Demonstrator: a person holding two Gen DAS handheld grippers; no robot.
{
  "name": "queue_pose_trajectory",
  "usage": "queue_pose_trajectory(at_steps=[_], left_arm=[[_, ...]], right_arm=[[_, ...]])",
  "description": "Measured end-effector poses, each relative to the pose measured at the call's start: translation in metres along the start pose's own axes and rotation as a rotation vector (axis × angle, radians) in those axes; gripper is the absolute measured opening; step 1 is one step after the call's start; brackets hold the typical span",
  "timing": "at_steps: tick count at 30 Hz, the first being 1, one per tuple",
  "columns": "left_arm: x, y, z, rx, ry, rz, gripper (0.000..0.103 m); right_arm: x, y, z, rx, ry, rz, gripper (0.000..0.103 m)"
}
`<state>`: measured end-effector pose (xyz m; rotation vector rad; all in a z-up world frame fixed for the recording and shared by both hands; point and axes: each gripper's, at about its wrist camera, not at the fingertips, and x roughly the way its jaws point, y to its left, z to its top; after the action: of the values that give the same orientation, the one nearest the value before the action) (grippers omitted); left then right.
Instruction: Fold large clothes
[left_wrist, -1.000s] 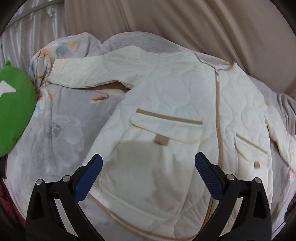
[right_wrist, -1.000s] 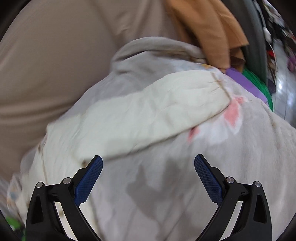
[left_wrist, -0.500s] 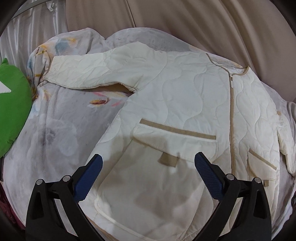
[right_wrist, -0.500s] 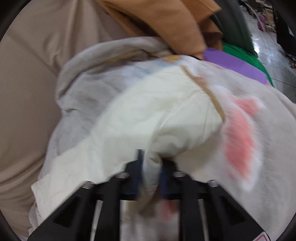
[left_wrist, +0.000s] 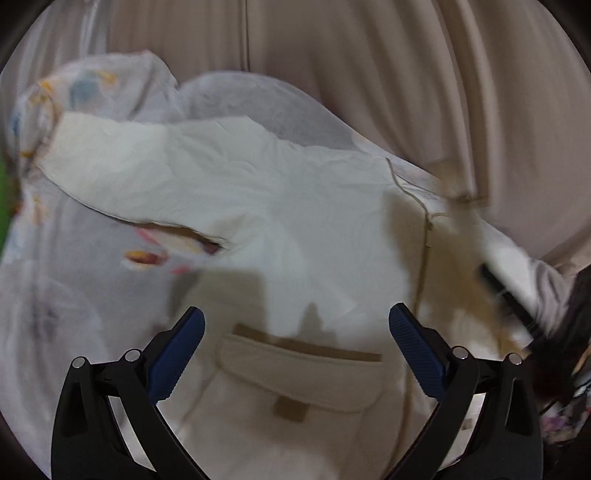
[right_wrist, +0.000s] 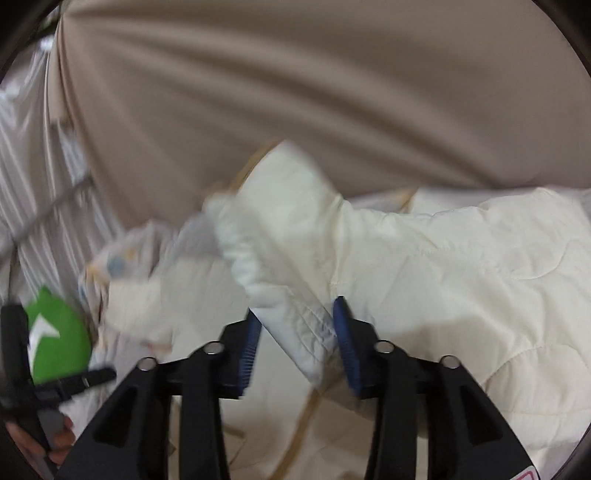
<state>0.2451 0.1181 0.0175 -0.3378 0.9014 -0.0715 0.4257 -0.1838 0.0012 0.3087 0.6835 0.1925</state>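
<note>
My landmark is the cream quilted jacket (left_wrist: 303, 229), which lies spread front-up on a pale floral blanket (left_wrist: 66, 280) before a beige curtain (left_wrist: 369, 74).

Far left of the jacket, in the right wrist view, I see a green cushion (right_wrist: 55, 332) with a white mark, resting at the blanket's edge beyond the jacket's outstretched sleeve (left_wrist: 122, 166). That sleeve lies flat on the blanket, pointing away from the jacket's body.

Over the jacket's lower front, I have the left gripper (left_wrist: 295, 332) hovering above the tan-trimmed flap pocket (left_wrist: 299, 373). Its jaws stand wide apart with only air between them; neither pad touches the fabric.

Right of the pocket runs the jacket's tan front placket (left_wrist: 424, 251). At the jacket's right side the view is blurred; a dark shape there is the other tool, though I cannot make out detail.

The right gripper (right_wrist: 297, 347) has the jacket's other sleeve (right_wrist: 280, 236) lifted off the bed and carried across the jacket's body. Its jaws have just been widening, with the sleeve's cuff end between the blue pads; whether they press on it I cannot tell.
</note>
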Motion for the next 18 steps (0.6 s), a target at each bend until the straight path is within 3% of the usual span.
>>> queue_pose_trajectory(at_steps=[2, 4, 10, 11, 13, 15, 18], left_arm=[[0.019, -0.001, 0.004, -0.031, 0.042, -0.068, 0.098], [0.043, -0.007, 0.006, -0.057, 0.089, -0.135, 0.098], [0.121, -0.029, 0.001, -0.120, 0.238, -0.234, 0.097], [0.127, -0.030, -0.001, -0.131, 0.238, -0.229, 0.093], [0.133, -0.035, -0.004, -0.124, 0.216, -0.224, 0.082], [0.136, -0.042, -0.003, -0.078, 0.197, -0.214, 0.039], [0.138, -0.047, 0.007, -0.022, 0.172, -0.184, 0.011]], right_arm=[[-0.002, 0.012, -0.021, -0.011, 0.015, -0.016, 0.044], [-0.022, 0.007, -0.039, 0.038, 0.003, -0.035, 0.056], [-0.087, -0.074, -0.087, 0.300, 0.005, -0.170, 0.059], [-0.093, -0.085, -0.091, 0.333, 0.001, -0.190, 0.059], [-0.106, -0.117, -0.101, 0.425, -0.014, -0.223, 0.059], [-0.111, -0.145, -0.109, 0.529, -0.036, -0.225, 0.061], [-0.103, -0.184, -0.118, 0.666, -0.033, -0.234, 0.062]])
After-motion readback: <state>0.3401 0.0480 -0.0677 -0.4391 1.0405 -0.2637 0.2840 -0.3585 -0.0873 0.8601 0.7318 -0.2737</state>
